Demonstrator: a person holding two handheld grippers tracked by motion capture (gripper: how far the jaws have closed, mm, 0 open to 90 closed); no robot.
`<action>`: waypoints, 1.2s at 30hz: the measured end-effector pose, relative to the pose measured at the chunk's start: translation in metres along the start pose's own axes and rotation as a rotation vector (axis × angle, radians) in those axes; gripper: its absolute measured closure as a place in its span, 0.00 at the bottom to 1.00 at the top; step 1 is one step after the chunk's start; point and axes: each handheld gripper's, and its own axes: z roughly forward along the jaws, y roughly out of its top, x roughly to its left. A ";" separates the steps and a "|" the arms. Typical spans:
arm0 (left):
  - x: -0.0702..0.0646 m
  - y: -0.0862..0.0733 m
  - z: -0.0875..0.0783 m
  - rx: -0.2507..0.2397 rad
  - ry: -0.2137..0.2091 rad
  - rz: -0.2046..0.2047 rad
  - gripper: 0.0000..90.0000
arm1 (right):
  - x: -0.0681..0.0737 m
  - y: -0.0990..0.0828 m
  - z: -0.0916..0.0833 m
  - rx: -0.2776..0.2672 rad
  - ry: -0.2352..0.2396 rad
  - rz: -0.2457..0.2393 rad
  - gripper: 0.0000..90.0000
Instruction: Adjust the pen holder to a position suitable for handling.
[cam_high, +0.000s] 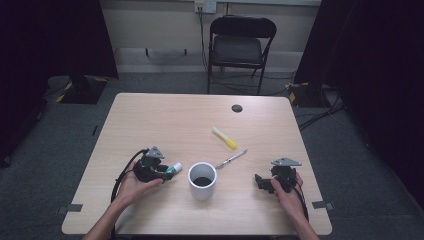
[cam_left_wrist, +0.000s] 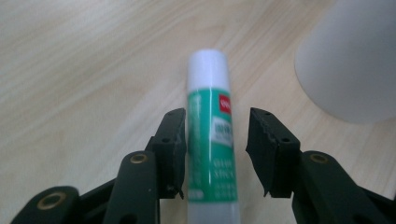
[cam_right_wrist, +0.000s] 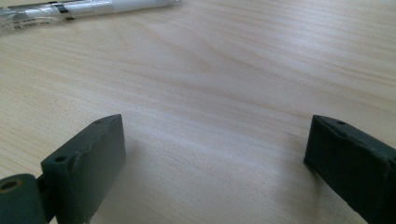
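While the green-and-white glue stick (cam_left_wrist: 210, 135) is being kept flat on the pale wooden table (cam_high: 165, 120), it is being straddled by the left gripper (cam_left_wrist: 215, 154), whose jaws are being held slightly apart. One pad is being seen right against the stick's side in the left gripper view, while a clear gap is being left between the stick and the other pad, so the stick is not being pinched. Its white cap is being pointed away from the gripper, towards the white cylindrical cup (cam_left_wrist: 350, 60) standing just beside it.

From the high view, the left gripper (cam_high: 167, 172) is being held low on the table just to the left of the cup (cam_high: 202, 180), with the stick's tip (cam_high: 176, 167) showing near the cup's rim. On the other side of the cup, the right gripper (cam_high: 260, 182) is being rested on the table with its jaws spread wide and nothing between them. A clear-barrelled pen (cam_high: 231, 159) and a yellow highlighter (cam_high: 223, 137) are being left lying beyond the cup, well apart from both grippers.
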 end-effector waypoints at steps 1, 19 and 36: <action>0.000 0.000 0.000 0.000 0.000 0.000 0.64 | 0.000 0.000 0.000 0.000 0.000 0.000 0.05; -0.014 0.025 0.034 0.043 0.019 0.079 0.70 | 0.000 0.000 0.000 0.000 0.000 0.000 0.05; -0.019 0.028 0.037 0.046 0.030 0.097 0.72 | 0.000 0.000 0.000 0.000 0.000 0.000 0.05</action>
